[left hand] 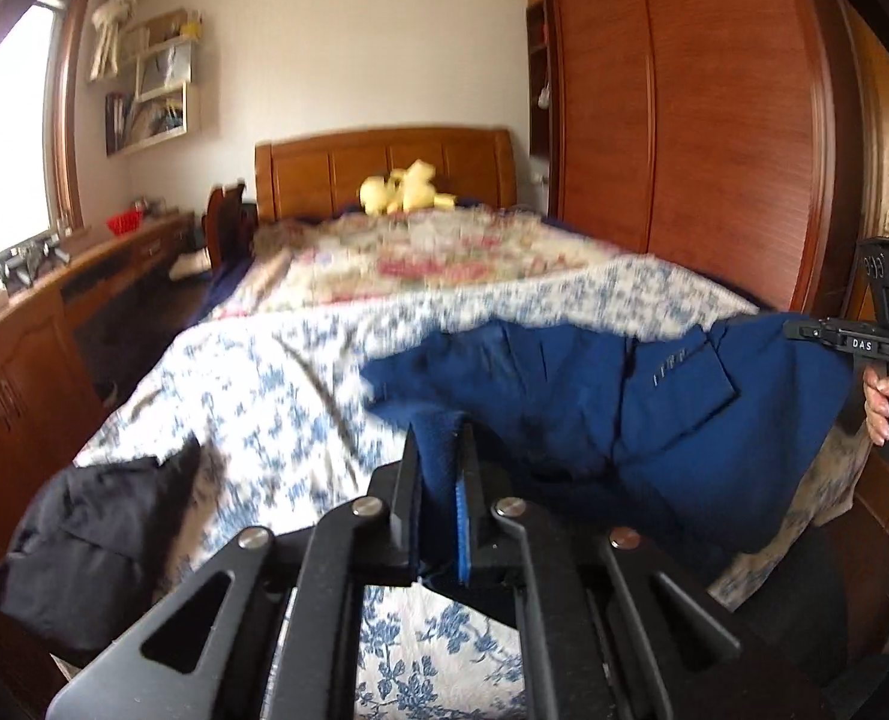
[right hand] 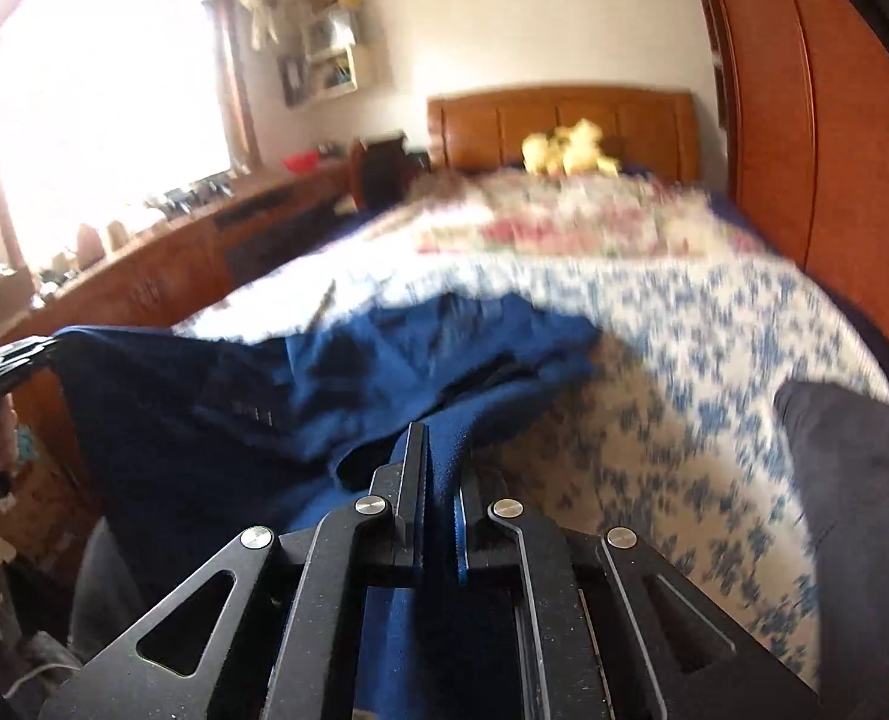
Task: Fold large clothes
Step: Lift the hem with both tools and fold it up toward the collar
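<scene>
A large dark blue garment (left hand: 594, 396) with a flap pocket is lifted off the foot of the bed and hangs stretched between my two grippers. My left gripper (left hand: 440, 435) is shut on a fold of its edge, with blue cloth bunched between the fingers. The right gripper (left hand: 804, 331) shows at the far right, held by a hand (left hand: 882, 402), pinching the garment's other corner. In the right wrist view the right gripper (right hand: 441, 450) is shut on the blue garment (right hand: 324, 372), and the left gripper (right hand: 30, 351) grips it at the far left.
The bed carries a blue-and-white floral quilt (left hand: 264, 372). A black garment (left hand: 90, 540) lies at its near left corner and a dark grey one (right hand: 858, 480) at the right. A yellow plush toy (left hand: 402, 189) sits by the headboard. A wooden wardrobe (left hand: 684, 120) stands to the right and a low cabinet (left hand: 18, 360) to the left.
</scene>
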The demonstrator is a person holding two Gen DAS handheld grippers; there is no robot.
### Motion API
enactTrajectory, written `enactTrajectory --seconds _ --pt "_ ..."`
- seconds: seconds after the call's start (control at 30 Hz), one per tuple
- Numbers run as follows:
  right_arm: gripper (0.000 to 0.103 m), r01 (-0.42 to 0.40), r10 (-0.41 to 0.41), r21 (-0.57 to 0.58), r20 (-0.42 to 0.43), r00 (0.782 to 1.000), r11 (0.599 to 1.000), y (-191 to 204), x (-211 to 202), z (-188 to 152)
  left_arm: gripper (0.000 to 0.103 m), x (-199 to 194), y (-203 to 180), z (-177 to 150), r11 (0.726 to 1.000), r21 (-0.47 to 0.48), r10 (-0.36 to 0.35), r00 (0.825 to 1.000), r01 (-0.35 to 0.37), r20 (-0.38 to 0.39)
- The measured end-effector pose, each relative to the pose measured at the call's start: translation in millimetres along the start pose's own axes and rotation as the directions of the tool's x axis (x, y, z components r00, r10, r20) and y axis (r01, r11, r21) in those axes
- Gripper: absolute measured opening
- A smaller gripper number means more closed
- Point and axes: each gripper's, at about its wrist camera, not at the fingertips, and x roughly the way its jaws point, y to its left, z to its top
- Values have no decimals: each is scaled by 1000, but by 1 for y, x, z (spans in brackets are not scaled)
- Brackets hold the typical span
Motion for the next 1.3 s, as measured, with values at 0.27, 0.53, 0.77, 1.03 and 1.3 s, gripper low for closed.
enactTrajectory --seconds 0.27,0.53,0.77,1.03,1.3 --pt "4 -42 58 -113 138 989 993 36 -90 32 5 -97 -17 41 995 57 76 986 -85 150" --pt "4 -39 62 -111 213 975 993 23 -108 39 5 -102 4 54 996 -19 89 980 -87 176" --pt "4 28 -25 -29 105 994 999 -24 -34 28 5 -26 24 39 993 -60 111 990 -106 89" --pt "4 95 -95 -3 30 995 995 -52 54 18 6 60 40 36 992 -53 120 992 -118 36" --pt "4 232 -232 -13 -9 973 973 -85 131 25 6 138 40 46 991 -20 134 991 -133 20"
